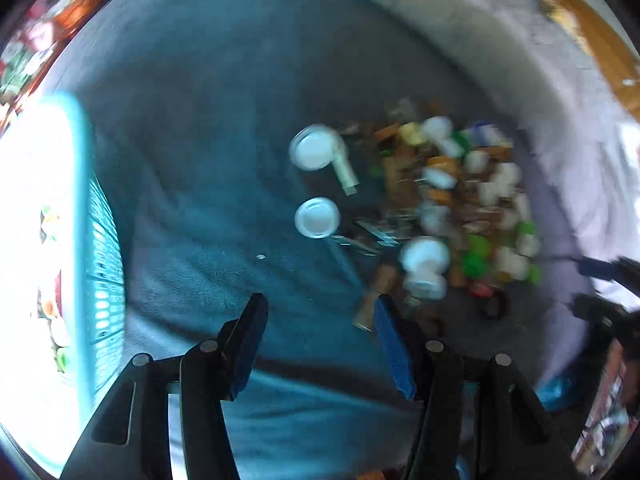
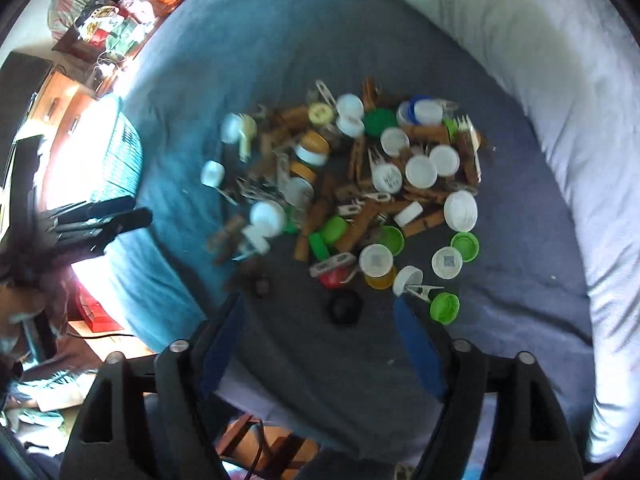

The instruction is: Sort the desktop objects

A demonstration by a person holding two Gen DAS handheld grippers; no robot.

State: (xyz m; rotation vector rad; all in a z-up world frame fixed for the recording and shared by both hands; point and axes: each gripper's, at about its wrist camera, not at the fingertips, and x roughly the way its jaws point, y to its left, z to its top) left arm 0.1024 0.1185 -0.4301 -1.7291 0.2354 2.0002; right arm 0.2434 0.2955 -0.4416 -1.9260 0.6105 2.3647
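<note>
A heap of bottle caps, wooden clothespins and metal clips (image 2: 360,184) lies on a blue blanket (image 2: 280,48); it also shows blurred in the left wrist view (image 1: 452,208). White caps (image 1: 317,218) lie at its left edge. My left gripper (image 1: 320,312) is open and empty above the blanket, left of the heap. My right gripper (image 2: 320,312) is open and empty, just short of a black cap (image 2: 345,307) and a green cap (image 2: 445,307). The left gripper also shows in the right wrist view (image 2: 112,216).
A teal plastic basket (image 1: 96,248) with some items inside stands at the left; it also shows in the right wrist view (image 2: 124,152). A white pillow or quilt (image 2: 560,100) borders the blanket on the right. Cluttered shelves (image 2: 116,12) lie beyond.
</note>
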